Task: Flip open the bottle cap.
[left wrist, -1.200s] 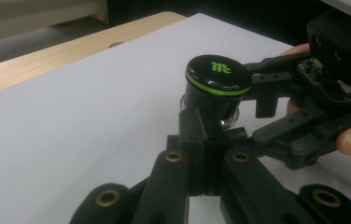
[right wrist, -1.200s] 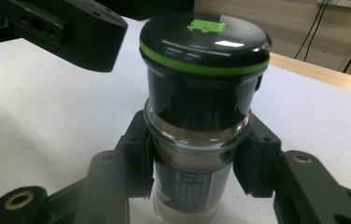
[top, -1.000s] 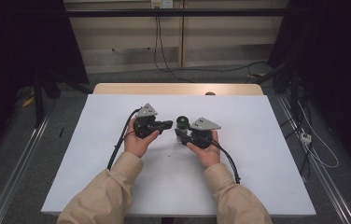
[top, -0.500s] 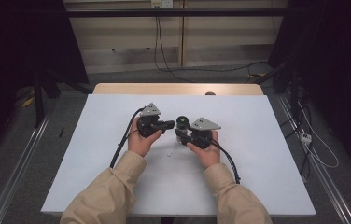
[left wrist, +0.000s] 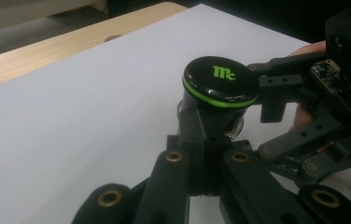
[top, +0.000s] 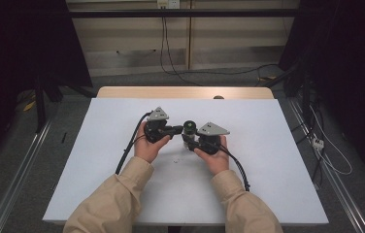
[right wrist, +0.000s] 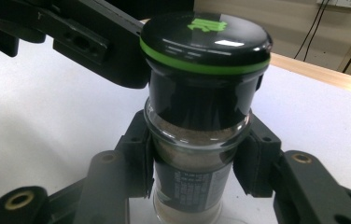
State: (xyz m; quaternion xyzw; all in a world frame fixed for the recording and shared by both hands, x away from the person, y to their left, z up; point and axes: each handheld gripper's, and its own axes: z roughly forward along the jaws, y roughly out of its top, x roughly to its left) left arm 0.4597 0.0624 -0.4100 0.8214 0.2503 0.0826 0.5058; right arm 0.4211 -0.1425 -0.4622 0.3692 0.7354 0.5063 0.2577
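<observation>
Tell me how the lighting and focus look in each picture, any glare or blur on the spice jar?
High view: even light on the white table, dark surroundings, jar small. Left gripper view: black cap fairly sharp, near fingers soft and dim. Right gripper view: a bright glare streak on the cap, label print slightly blurred, fingers dark.

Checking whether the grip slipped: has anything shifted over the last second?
Nothing visibly changed. The right gripper stays clamped on the spice jar, the left gripper stays closed at its black cap, and both hands hold still over the white table.
</observation>
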